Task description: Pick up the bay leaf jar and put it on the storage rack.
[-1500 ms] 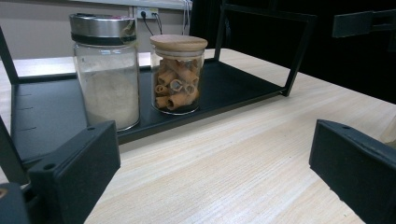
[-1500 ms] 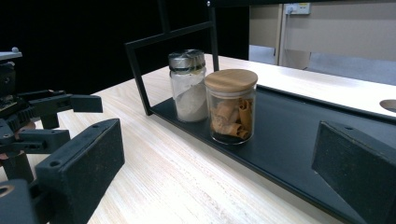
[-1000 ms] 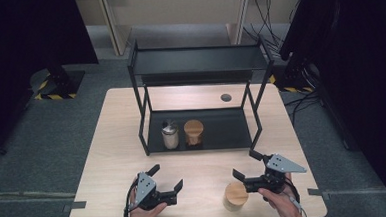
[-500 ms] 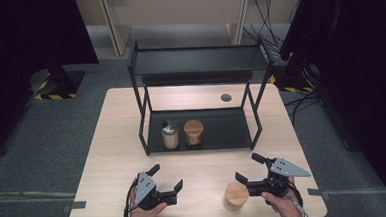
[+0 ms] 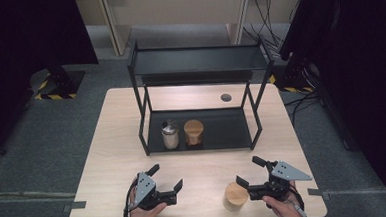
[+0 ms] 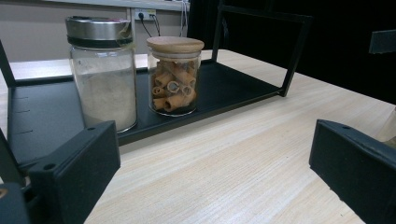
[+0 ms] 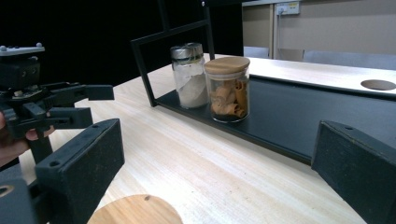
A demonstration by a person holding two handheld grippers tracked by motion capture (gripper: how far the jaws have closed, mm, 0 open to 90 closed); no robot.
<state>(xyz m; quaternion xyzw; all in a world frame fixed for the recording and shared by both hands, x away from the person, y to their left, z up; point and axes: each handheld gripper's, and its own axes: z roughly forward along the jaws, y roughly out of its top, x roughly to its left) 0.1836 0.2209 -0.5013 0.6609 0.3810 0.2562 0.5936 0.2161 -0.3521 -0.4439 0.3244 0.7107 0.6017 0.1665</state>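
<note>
Jaws on both grippers are spread wide with nothing between them. The right gripper [image 5: 250, 173] sits near the front right of the table [image 5: 122, 142], and the jar [image 5: 235, 196] stands just beside its nearer jaw, close to the table's front edge. It's a short round jar with a light wooden lid; in the right gripper view only the lid's edge [image 7: 135, 211] peeks in at the bottom. The left gripper [image 5: 167, 177] rests front left, well apart from it. Back on the black rack [image 5: 198, 63], a metal-lidded jar [image 5: 170, 134] of white powder stands beside a wood-lidded jar [image 5: 194, 133] of curled brown sticks.
</note>
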